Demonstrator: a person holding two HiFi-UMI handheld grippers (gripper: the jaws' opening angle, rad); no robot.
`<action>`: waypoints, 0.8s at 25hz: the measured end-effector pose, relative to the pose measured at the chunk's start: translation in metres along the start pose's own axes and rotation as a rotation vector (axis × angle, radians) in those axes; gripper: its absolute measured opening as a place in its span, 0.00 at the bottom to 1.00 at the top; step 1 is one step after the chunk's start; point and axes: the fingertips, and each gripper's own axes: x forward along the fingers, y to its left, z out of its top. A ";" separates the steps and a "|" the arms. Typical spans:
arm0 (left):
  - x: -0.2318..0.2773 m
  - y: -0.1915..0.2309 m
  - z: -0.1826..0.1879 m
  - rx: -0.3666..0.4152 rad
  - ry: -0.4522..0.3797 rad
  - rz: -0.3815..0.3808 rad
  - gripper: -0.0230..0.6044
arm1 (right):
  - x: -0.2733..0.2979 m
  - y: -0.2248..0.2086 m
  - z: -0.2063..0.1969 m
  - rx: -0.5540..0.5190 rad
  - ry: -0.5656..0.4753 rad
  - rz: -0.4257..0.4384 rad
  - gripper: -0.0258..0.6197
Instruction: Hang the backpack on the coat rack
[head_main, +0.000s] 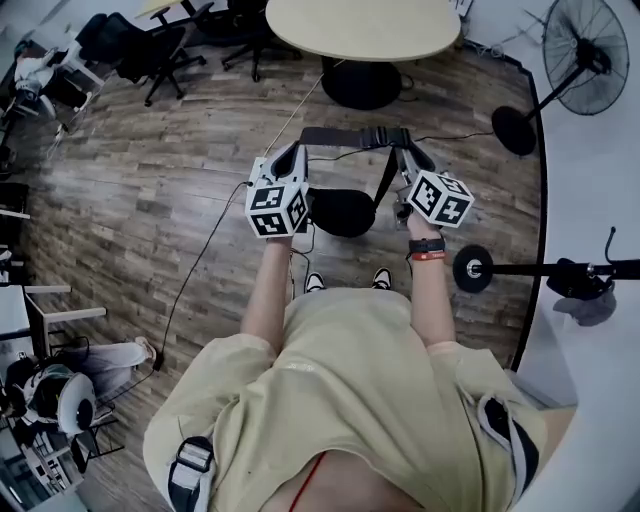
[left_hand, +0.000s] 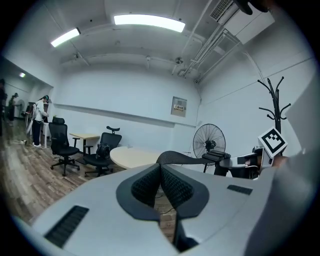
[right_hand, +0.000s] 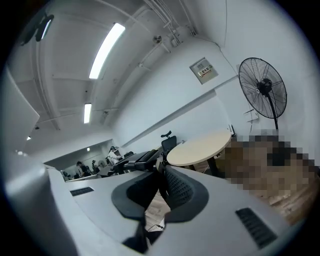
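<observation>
Backpack (head_main: 343, 212), black, hangs in the air in front of the person, low between the two grippers and above the wooden floor (head_main: 150, 200). Its top strap (head_main: 355, 137) runs taut and nearly level from one gripper to the other, and the bag's body sags beneath the middle of it.

The left gripper (head_main: 298, 148) has its jaws closed on the left end of the strap; in the left gripper view the ribbed pads meet, with the mesh webbing coming out between them and leading off to the right. The right gripper (head_main: 405, 147) is clamped on the right end in the same way, its pads pressed together on the dark webbing. Both grippers point away from the person, a little below level.

The coat rack (head_main: 472, 268) stands just to the person's right, its round base near the right forearm, well apart from the bag. Farther off are a round table (head_main: 365, 25) straight ahead, a standing fan (head_main: 585, 40) at the far right and office chairs (head_main: 150, 45) at the far left.
</observation>
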 end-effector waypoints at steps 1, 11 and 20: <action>0.000 -0.002 0.001 -0.001 -0.005 0.008 0.08 | -0.001 -0.001 0.001 -0.001 0.003 0.008 0.12; 0.008 -0.041 -0.002 -0.055 -0.047 0.053 0.08 | -0.021 -0.029 0.014 -0.031 0.033 0.080 0.12; 0.037 -0.113 -0.015 -0.063 -0.028 0.001 0.08 | -0.063 -0.093 0.034 -0.012 0.016 0.025 0.12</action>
